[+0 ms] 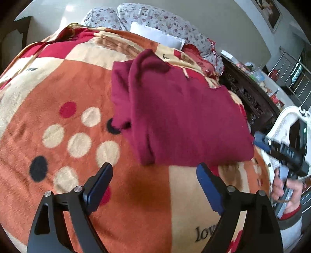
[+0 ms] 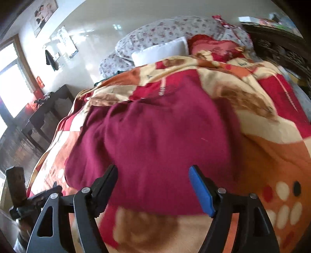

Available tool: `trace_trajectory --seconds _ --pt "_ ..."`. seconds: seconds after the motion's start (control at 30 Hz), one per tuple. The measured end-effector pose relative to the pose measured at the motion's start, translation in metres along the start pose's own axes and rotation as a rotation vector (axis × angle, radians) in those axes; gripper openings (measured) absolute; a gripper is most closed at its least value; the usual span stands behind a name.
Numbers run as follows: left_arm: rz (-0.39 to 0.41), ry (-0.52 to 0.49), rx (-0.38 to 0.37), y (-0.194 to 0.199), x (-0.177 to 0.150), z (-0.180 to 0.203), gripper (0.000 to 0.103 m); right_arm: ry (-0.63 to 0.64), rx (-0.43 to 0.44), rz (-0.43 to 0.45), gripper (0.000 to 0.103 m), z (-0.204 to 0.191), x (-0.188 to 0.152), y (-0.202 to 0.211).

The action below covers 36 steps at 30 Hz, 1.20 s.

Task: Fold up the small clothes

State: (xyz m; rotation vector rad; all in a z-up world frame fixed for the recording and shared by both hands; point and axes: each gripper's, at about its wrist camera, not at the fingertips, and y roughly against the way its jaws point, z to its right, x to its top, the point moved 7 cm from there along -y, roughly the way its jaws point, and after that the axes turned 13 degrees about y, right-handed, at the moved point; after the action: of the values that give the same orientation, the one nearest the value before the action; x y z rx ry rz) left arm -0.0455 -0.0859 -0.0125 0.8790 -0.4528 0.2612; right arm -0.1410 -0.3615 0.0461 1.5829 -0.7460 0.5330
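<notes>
A maroon garment [image 1: 175, 109] lies folded into a thick rectangle on the orange, cream and red blanket [image 1: 58, 87] of a bed, with a sleeve edge showing along its left side. My left gripper [image 1: 154, 169] is open just short of the garment's near edge, with only blanket between its fingers. In the right wrist view the same garment [image 2: 155, 136] fills the middle. My right gripper [image 2: 153, 169] is open over its near edge, pads apart and pressing on nothing. In the left wrist view the right gripper [image 1: 261, 141] shows by the garment's right corner, held by a hand [image 1: 287, 190].
Floral pillows [image 1: 155, 17] and a white pillow [image 1: 157, 35] lie at the head of the bed. Dark carved wooden furniture [image 1: 246, 93] and a white chair [image 1: 287, 120] stand along the right side. A dark low table [image 2: 44, 114] stands by the window on the left.
</notes>
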Motion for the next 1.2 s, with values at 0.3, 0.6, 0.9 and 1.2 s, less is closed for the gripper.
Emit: trace_trajectory --seconds 0.3,0.6,0.9,1.2 --pt "-0.068 -0.04 0.058 -0.038 0.0 0.0 0.041 -0.085 -0.115 -0.007 0.083 0.065 -0.031 0.016" --pt "-0.093 -0.137 0.028 -0.02 0.011 0.016 0.019 -0.058 -0.06 -0.053 0.015 0.058 -0.038 -0.015" --pt "-0.12 -0.143 0.134 -0.026 -0.003 -0.026 0.0 0.028 -0.132 -0.106 0.009 0.054 -0.053 -0.006" --pt "-0.054 -0.136 0.08 0.001 0.002 -0.017 0.022 -0.032 -0.101 -0.009 0.019 0.049 -0.042 0.021"
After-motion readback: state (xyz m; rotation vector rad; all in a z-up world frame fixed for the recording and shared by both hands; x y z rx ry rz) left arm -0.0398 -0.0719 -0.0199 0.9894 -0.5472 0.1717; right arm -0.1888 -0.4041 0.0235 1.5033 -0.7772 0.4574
